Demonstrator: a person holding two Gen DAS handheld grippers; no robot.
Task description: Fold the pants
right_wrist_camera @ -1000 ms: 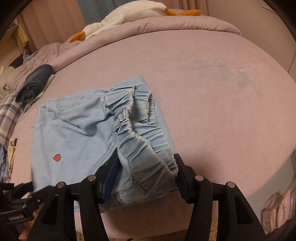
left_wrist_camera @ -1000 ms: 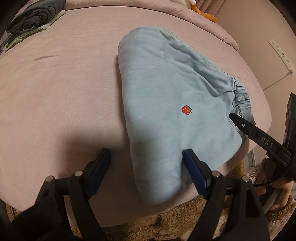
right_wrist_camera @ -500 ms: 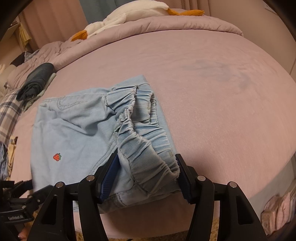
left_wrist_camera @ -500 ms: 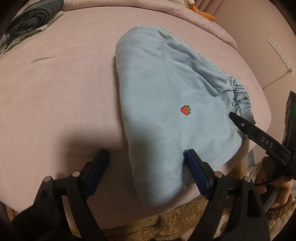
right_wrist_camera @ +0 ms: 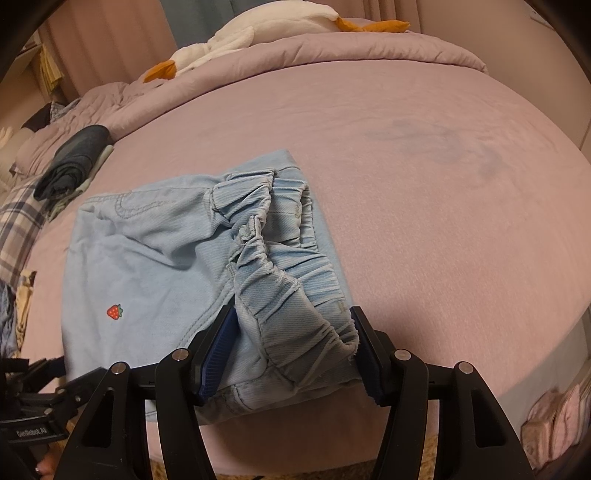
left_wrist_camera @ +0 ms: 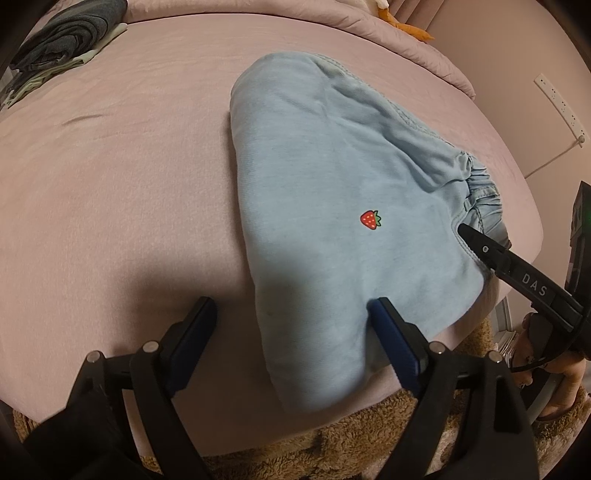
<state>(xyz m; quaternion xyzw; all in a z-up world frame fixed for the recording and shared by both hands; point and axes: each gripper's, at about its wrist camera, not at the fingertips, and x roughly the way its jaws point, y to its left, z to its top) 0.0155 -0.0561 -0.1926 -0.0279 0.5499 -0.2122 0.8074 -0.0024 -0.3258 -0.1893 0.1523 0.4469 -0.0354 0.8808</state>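
Note:
Light blue pants (left_wrist_camera: 332,192) with a small strawberry patch (left_wrist_camera: 370,220) lie folded on the pink bed (left_wrist_camera: 110,166). My left gripper (left_wrist_camera: 291,314) is open near the bed's front edge, its jaws straddling the folded corner of the pants without pinching it. My right gripper (right_wrist_camera: 291,328) is open, its jaws either side of the bunched elastic waistband (right_wrist_camera: 295,295) of the pants (right_wrist_camera: 155,266). The right gripper's finger also shows at the right of the left wrist view (left_wrist_camera: 517,273).
A stack of dark folded clothes (left_wrist_camera: 62,40) lies at the bed's far left, also in the right wrist view (right_wrist_camera: 74,162). A white plush goose (right_wrist_camera: 258,33) rests on the rolled duvet. Brown rug (left_wrist_camera: 332,443) below the bed edge. Wall power strip (left_wrist_camera: 557,103) at right.
Both grippers have drawn back slightly toward the bed's front edge. The pants lie as before.

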